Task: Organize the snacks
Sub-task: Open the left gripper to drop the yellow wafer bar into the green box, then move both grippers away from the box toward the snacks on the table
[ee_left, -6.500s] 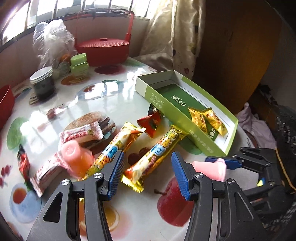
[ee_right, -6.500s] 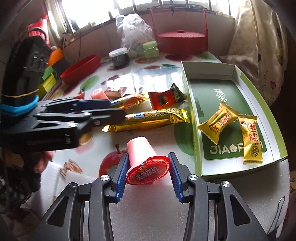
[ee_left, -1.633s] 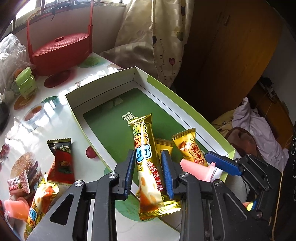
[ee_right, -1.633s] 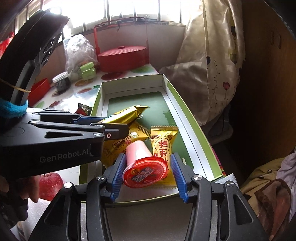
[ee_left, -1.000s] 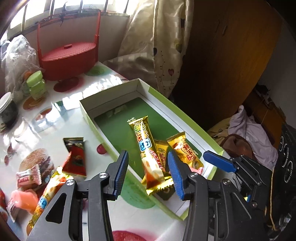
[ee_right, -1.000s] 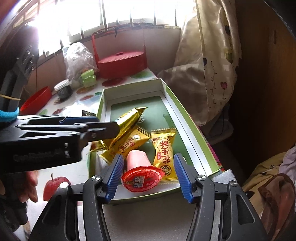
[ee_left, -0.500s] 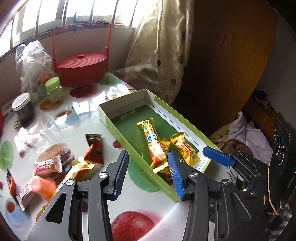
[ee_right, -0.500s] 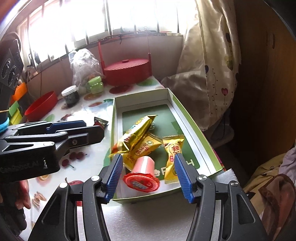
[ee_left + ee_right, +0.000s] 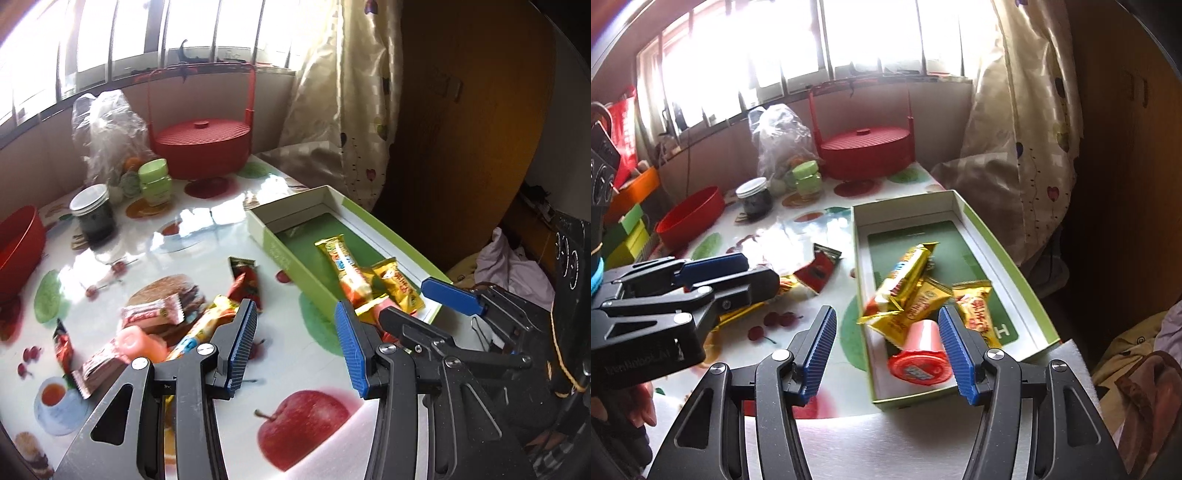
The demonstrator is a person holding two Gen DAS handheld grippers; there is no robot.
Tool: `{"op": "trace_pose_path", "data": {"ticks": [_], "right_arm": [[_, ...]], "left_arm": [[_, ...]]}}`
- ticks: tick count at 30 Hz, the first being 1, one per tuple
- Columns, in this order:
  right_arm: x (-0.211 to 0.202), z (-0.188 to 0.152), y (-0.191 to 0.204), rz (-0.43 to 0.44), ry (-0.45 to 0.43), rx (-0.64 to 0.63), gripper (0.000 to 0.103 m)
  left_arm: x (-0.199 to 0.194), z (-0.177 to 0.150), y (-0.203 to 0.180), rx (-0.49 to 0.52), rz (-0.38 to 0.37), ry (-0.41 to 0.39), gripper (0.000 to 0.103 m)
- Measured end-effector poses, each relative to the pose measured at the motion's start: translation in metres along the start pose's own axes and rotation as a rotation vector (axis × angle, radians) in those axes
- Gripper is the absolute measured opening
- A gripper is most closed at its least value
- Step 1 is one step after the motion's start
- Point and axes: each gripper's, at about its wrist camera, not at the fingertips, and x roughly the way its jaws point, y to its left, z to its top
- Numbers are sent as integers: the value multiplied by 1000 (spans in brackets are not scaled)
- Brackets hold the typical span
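Note:
A green box (image 9: 280, 254) (image 9: 993, 254) lies open on the table. In it lie a long yellow snack bar (image 9: 341, 264) (image 9: 905, 273), two yellow candy packets (image 9: 975, 308) and a pink jelly cup (image 9: 921, 354). My left gripper (image 9: 295, 347) is open and empty above the table, left of the box. My right gripper (image 9: 888, 350) is open and empty, just above the box's near end. On the table lie a red packet (image 9: 245, 282), another yellow bar (image 9: 205, 326), a pink jelly cup (image 9: 136, 341) and pink-wrapped wafers (image 9: 151, 314).
A red lidded basket (image 9: 201, 147), a green jar (image 9: 154, 181), a dark jar (image 9: 92, 216), a plastic bag (image 9: 107, 125) and a red bowl (image 9: 16, 251) stand at the table's far side. A curtain (image 9: 343, 99) hangs beyond the box. Clothes (image 9: 509, 262) lie right.
Both grippers let go of their snacks in the box, opened and pulled back and up. The yellow bar and the pink jelly cup now rest in the box.

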Motion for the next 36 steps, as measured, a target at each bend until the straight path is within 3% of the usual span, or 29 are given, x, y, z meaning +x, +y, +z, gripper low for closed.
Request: {"op": "trace_pose_path", "data": {"ticks": [7,19,28,36], "right_arm": [[6,3,21,40,7,-17,58],[27,5,55,106,46,-49,58],[51,8,81,167,105,-65,58],[81,12,98,196,163,-43,58]], "left_arm": [[-12,-11,18,-7,89,-16,46],[-25,-33,68,-128,113,-26,46],[-31,-52,124,-239,192,-24,46],[-32,-61,145,-281,199,-19,46]]}}
